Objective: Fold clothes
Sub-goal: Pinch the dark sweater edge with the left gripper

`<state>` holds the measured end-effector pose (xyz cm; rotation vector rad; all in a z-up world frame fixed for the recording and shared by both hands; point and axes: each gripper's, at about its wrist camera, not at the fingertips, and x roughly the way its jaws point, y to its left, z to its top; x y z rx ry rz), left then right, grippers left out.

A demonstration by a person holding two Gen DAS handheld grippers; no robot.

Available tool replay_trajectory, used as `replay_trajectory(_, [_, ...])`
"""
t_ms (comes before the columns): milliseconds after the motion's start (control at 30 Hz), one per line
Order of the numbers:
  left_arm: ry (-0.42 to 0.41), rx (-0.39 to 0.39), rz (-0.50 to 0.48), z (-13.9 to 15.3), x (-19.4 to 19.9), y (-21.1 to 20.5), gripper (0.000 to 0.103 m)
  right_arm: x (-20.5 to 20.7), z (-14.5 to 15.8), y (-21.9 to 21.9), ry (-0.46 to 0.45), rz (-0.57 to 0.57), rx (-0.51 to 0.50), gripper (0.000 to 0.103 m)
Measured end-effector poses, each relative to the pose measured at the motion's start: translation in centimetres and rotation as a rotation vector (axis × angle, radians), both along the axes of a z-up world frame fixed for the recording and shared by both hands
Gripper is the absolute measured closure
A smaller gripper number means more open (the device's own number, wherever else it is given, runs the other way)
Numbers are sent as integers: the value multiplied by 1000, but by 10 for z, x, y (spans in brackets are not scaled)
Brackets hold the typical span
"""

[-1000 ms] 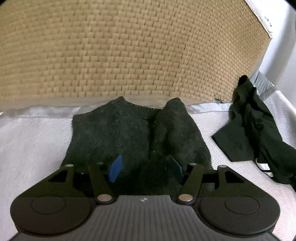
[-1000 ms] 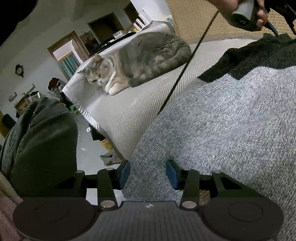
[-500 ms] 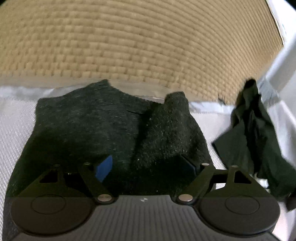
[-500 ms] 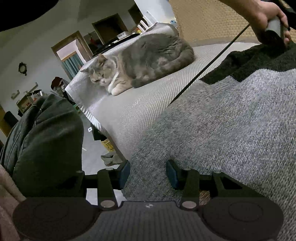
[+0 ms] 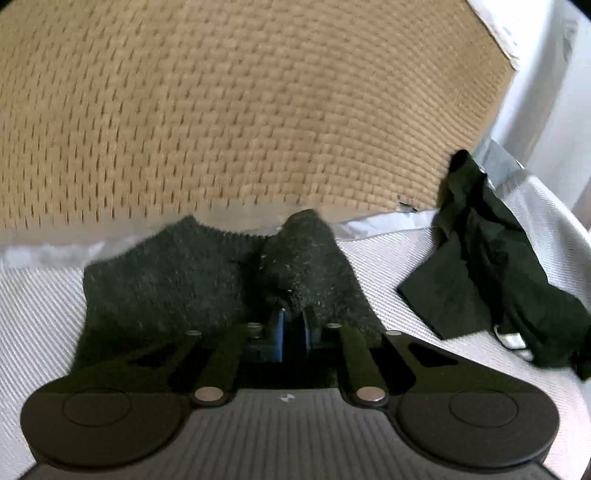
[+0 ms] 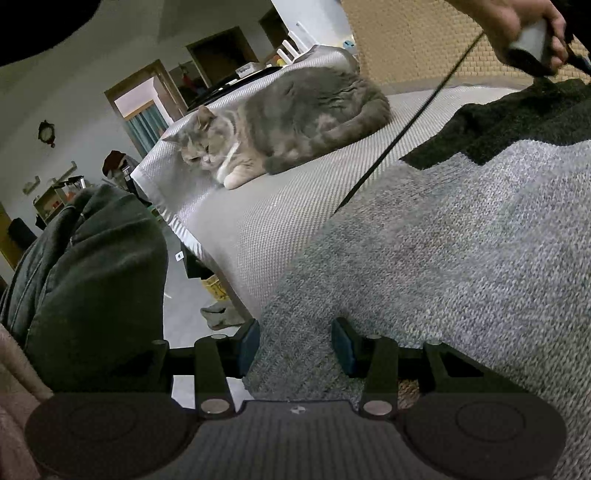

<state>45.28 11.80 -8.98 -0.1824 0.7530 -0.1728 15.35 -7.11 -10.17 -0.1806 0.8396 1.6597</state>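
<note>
A knit sweater lies on the bed, dark at the top [image 5: 177, 280] and grey at the bottom [image 6: 461, 258]. In the left wrist view my left gripper [image 5: 293, 325] is shut on a raised fold of the dark knit near the collar. In the right wrist view my right gripper [image 6: 295, 347] stands open, with the grey hem's corner lying between its fingers at the bed's edge. A hand [image 6: 517, 22] holding the left gripper shows at the top right above the dark part [image 6: 517, 118].
A grey cat [image 6: 295, 118] lies on the bed [image 6: 280, 221] left of the sweater. A crumpled black garment [image 5: 498, 280] lies to the right by the woven headboard [image 5: 258, 110]. A cable [image 6: 406, 122] crosses the bed. A dark jacket [image 6: 92, 277] hangs beyond the edge.
My left gripper was open over the dark knit and has now shut on a fold of it. The right gripper has stayed open at the grey hem.
</note>
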Motion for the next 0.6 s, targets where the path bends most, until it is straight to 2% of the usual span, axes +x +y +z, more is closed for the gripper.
replay_trajectory(267, [-56,95,22,31,3,6,94,0,1,0,-1,2,-8,55])
replay_trajectory(333, [-70,119,27,39,3,7,94,4,6,3,40,-3,-53,55])
replay_trajectory(367, [-69,123,29,40,3,8,94,7,9,4,91,9,-76,54])
replay_trajectory(400, [-60,120,31,37,3,11,94,10,12,3,134,32,-72,54])
replay_trajectory(467, [-42,115,34,31,3,16,94,10,23,-6,143,64,-13,54])
replay_trajectory(500, [-33,113,36,28,3,18,96,9,28,-11,137,76,15,54])
replay_trajectory(533, [-24,110,37,25,3,20,103,7,34,-14,104,75,37,54])
replay_trajectory(600, [-6,105,40,19,2,25,103,7,39,-18,76,62,78,53])
